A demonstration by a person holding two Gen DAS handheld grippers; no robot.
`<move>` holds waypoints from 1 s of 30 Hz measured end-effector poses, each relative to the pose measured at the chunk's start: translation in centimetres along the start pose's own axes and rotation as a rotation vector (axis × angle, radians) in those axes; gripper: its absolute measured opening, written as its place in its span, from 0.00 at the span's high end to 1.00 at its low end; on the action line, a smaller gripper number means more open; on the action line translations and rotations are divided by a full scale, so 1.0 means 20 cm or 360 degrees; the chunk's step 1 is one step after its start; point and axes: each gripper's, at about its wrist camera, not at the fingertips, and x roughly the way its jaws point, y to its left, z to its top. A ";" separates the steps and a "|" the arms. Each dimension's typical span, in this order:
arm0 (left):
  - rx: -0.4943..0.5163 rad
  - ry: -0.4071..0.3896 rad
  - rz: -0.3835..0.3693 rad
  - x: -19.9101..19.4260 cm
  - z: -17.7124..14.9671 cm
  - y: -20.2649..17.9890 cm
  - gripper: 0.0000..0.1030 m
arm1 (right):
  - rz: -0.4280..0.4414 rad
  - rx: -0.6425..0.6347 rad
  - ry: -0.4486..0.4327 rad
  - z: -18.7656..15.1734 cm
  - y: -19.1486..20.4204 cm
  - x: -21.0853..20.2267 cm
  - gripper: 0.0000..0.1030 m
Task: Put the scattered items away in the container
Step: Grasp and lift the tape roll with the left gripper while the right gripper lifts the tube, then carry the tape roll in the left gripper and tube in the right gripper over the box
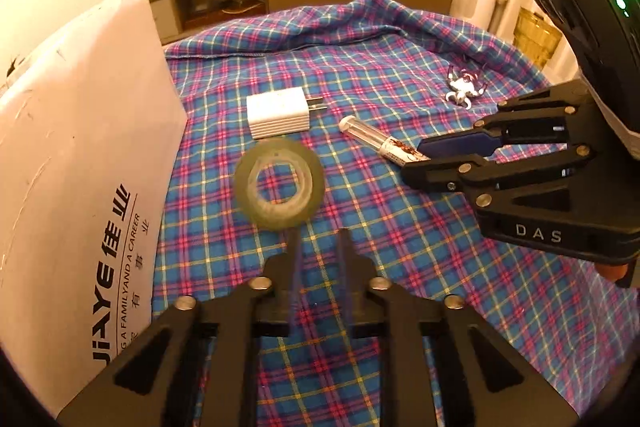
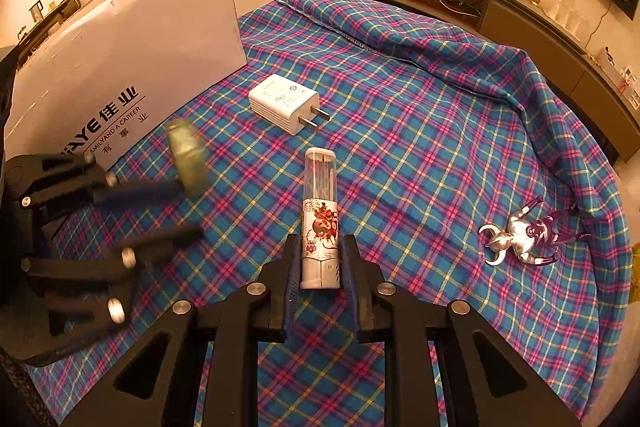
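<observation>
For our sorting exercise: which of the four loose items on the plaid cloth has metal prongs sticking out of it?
The white charger plug, lying near the cardboard box. Tape roll, tube and toy figure have none.

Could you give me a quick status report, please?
Right gripper shut on tube. Left gripper shut, tape roll just past its tips, hold unclear. Charger and figurine loose on cloth; box beside tape roll.

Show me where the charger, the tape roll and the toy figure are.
charger [image 2: 280, 101]: right wrist view, on its white top face.
tape roll [image 1: 279, 211]: left wrist view, on the near part of its ring.
toy figure [image 2: 520, 237]: right wrist view, on its silver body.
</observation>
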 end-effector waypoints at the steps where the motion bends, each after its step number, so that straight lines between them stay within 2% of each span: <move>1: -0.0015 0.0002 -0.0010 0.00 0.00 0.01 0.87 | 0.0007 0.0002 -0.0001 0.00 0.00 0.00 0.79; 5: -0.0051 -0.0023 0.0014 -0.02 0.02 0.03 0.86 | 0.0018 -0.0001 0.0002 0.00 0.01 0.00 0.79; 6: -0.0076 -0.0032 0.0021 -0.03 0.02 0.04 0.76 | 0.0020 0.0003 0.0002 0.00 0.01 0.00 0.79; 7: -0.0097 -0.0043 0.0021 -0.04 0.03 0.05 0.60 | 0.0023 0.0012 -0.0001 0.00 0.00 0.00 0.79; 9: -0.0145 -0.0089 0.0032 -0.06 0.06 0.07 0.52 | 0.0034 0.0029 -0.0011 0.00 -0.01 -0.01 0.79; 12: -0.0230 -0.0096 0.0062 -0.03 0.11 0.11 0.50 | 0.0053 0.0057 -0.0018 0.00 -0.03 0.00 0.79; 15: -0.0246 -0.0088 0.0107 0.03 0.15 0.12 0.50 | 0.0063 0.0067 -0.0032 0.01 -0.03 0.01 0.79; 19: -0.0172 -0.0113 0.0195 0.06 0.15 0.08 0.49 | 0.0078 0.0066 -0.0045 0.02 -0.03 0.02 0.79; 26: -0.0149 -0.0059 0.0214 0.04 0.12 0.09 0.49 | 0.0096 0.0068 -0.0047 0.01 -0.04 0.01 0.79; 28: -0.0069 -0.0049 0.0280 0.04 0.10 0.08 0.49 | 0.0102 0.0073 -0.0047 0.00 -0.04 0.01 0.79; 30: -0.0079 -0.0063 0.0307 0.04 0.09 0.08 0.49 | 0.0106 0.0075 -0.0049 0.00 -0.05 0.01 0.79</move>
